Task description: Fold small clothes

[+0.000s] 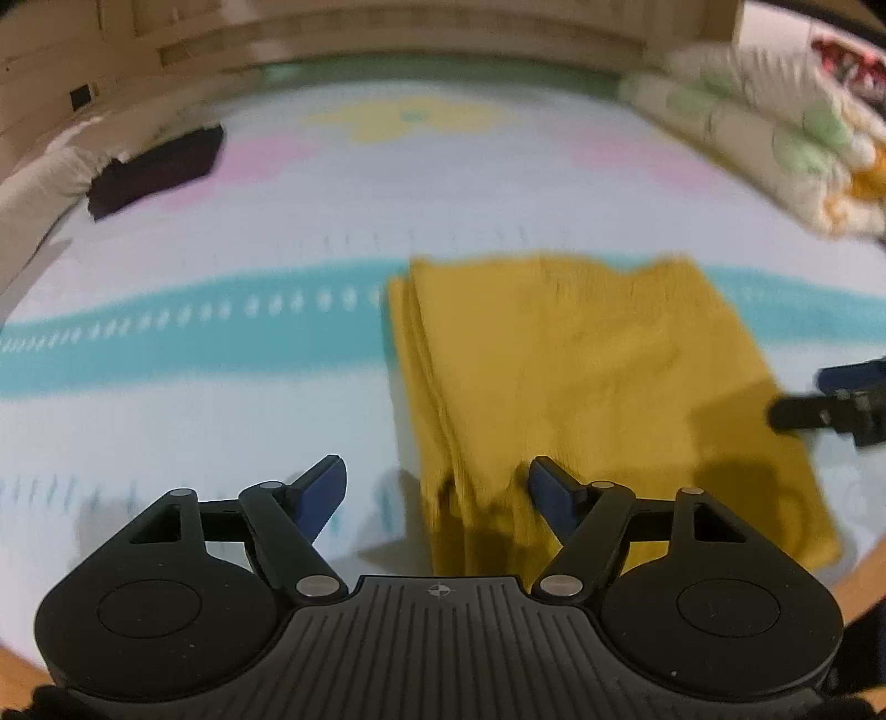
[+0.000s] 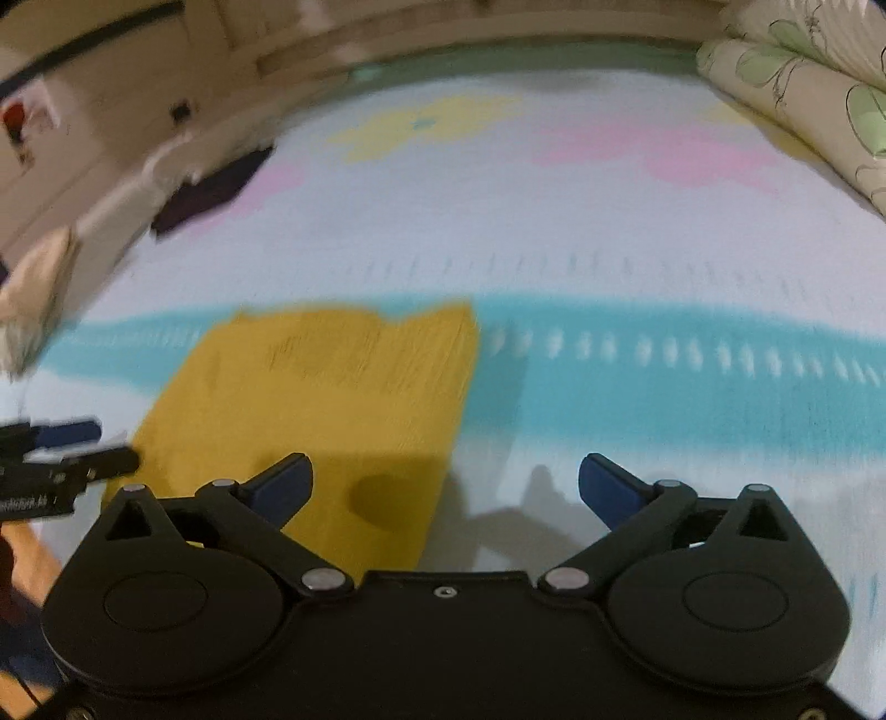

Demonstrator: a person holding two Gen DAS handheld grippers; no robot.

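A mustard-yellow garment [image 1: 598, 376] lies folded flat on the pale patterned bed sheet [image 1: 232, 232]. My left gripper [image 1: 437, 484] is open and empty, hovering at the garment's near left corner. The right gripper shows at the right edge of the left wrist view [image 1: 830, 399]. In the right wrist view the garment [image 2: 321, 399] lies at lower left. My right gripper [image 2: 446, 484] is open and empty, its left finger over the garment's near right edge. The left gripper [image 2: 66, 454] shows at the left edge there.
A dark purple cloth [image 1: 155, 171] lies at the far left of the bed. A folded floral quilt [image 1: 764, 138] sits at the far right. A wooden headboard [image 1: 443, 39] runs along the back. The frames are motion-blurred.
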